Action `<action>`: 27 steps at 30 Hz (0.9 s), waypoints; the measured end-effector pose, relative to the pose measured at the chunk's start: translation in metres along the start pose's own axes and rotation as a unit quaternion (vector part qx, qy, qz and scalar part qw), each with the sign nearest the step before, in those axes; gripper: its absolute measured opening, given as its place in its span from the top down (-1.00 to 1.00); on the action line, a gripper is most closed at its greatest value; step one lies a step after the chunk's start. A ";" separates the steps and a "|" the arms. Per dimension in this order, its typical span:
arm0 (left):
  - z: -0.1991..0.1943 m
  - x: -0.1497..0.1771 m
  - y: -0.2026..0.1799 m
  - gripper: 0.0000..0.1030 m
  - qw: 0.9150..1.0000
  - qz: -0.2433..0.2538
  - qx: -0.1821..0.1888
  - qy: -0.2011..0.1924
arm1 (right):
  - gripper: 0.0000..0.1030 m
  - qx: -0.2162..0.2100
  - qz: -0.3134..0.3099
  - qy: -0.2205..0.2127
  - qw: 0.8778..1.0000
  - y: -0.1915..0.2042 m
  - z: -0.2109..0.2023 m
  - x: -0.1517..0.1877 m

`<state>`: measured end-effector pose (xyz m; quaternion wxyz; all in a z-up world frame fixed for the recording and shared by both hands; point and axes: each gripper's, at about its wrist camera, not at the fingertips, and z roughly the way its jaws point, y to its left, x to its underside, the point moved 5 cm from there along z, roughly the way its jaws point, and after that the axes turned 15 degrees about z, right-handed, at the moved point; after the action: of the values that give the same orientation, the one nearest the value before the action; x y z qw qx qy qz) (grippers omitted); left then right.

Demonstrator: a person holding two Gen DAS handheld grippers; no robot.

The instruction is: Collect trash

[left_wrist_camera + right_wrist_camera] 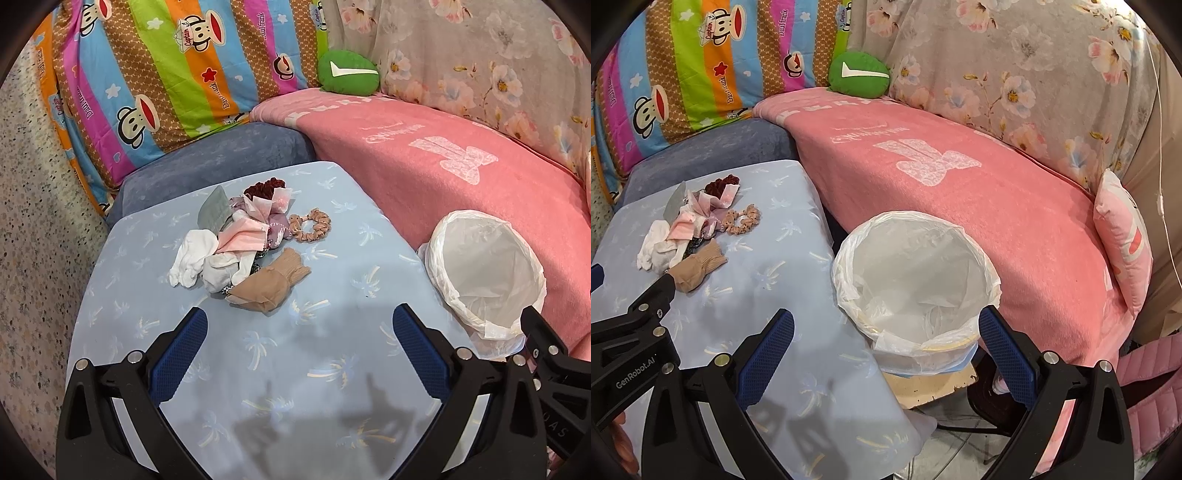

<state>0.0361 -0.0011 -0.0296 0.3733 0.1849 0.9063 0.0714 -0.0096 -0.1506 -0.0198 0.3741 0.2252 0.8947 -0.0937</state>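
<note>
A pile of trash [240, 243] lies on the light blue palm-print surface [332, 258]: white cloth, pink paper wrappers, a grey card, a beige stocking [269, 282], a tan scrunchie [310, 223] and a dark red scrunchie. The pile also shows in the right wrist view [690, 229]. A white bag-lined bin [916, 280] stands right of the surface; it also shows in the left wrist view [484, 269]. My left gripper [299, 325] is open and empty, short of the pile. My right gripper [886, 325] is open and empty, just before the bin.
A pink blanket [960, 177] covers the sofa behind the bin. A green cushion [858, 74], a striped cartoon quilt [166, 74] and a floral cloth [1034, 74] lie at the back. A pink pillow [1123, 236] sits at right. A blue-grey cushion [214, 158] lies behind the surface.
</note>
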 end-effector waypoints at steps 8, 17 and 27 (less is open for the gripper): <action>0.000 0.000 0.000 -0.86 1.000 0.000 0.000 0.000 | -0.90 0.000 0.000 -0.001 1.000 0.000 0.000 0.001; 0.000 0.000 0.000 -0.86 1.000 0.000 -0.001 -0.001 | -0.90 0.000 -0.001 0.000 1.000 0.000 0.000 0.002; 0.000 -0.001 0.001 -0.86 1.000 -0.001 -0.001 -0.002 | -0.90 0.001 -0.001 -0.001 1.000 0.001 0.000 0.002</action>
<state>0.0373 -0.0002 -0.0285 0.3752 0.1843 0.9056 0.0715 -0.0105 -0.1485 -0.0213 0.3747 0.2241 0.8946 -0.0954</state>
